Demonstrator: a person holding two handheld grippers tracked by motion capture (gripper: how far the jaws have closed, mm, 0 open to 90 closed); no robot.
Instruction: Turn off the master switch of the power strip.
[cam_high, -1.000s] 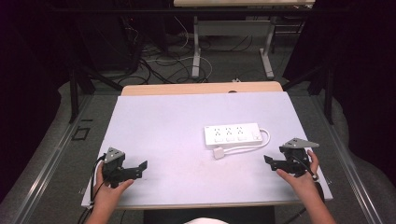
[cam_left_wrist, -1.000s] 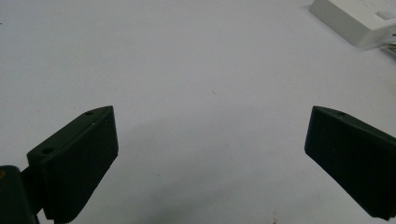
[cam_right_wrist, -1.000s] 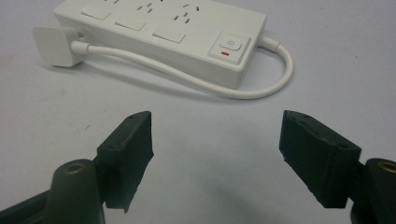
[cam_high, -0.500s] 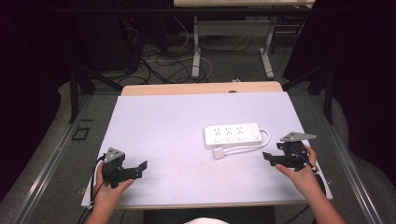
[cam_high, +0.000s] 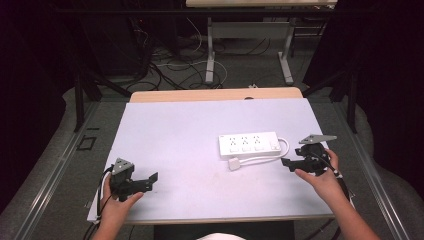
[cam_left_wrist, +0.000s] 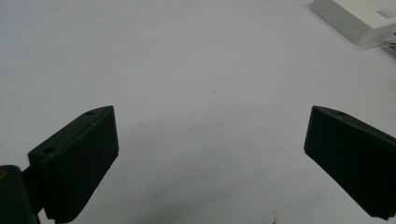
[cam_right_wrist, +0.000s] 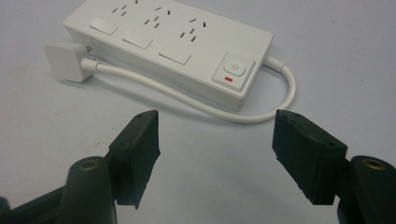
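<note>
A white power strip (cam_high: 248, 143) lies flat at the table's right of centre, its power button (cam_right_wrist: 233, 70) towards my right gripper. Its white cable (cam_high: 260, 159) loops round the near side to a white plug (cam_high: 234, 163) lying on the table. My right gripper (cam_high: 287, 163) hovers just right of the strip and points at it. It is open, its jaws have just been closing a little, and nothing is between them (cam_right_wrist: 217, 126). My left gripper (cam_high: 149, 181) rests near the front left corner, open wide and empty over bare table (cam_left_wrist: 212, 126).
The white tabletop (cam_high: 190, 130) has a wooden strip (cam_high: 215, 95) along its far edge. Beyond it, metal desk legs (cam_high: 210, 55) and tangled cables (cam_high: 165, 70) lie on the dark floor. The strip's corner (cam_left_wrist: 359, 16) shows far off in the left gripper view.
My right gripper has risen and moved a little towards the power strip. The left gripper has stayed in place.
</note>
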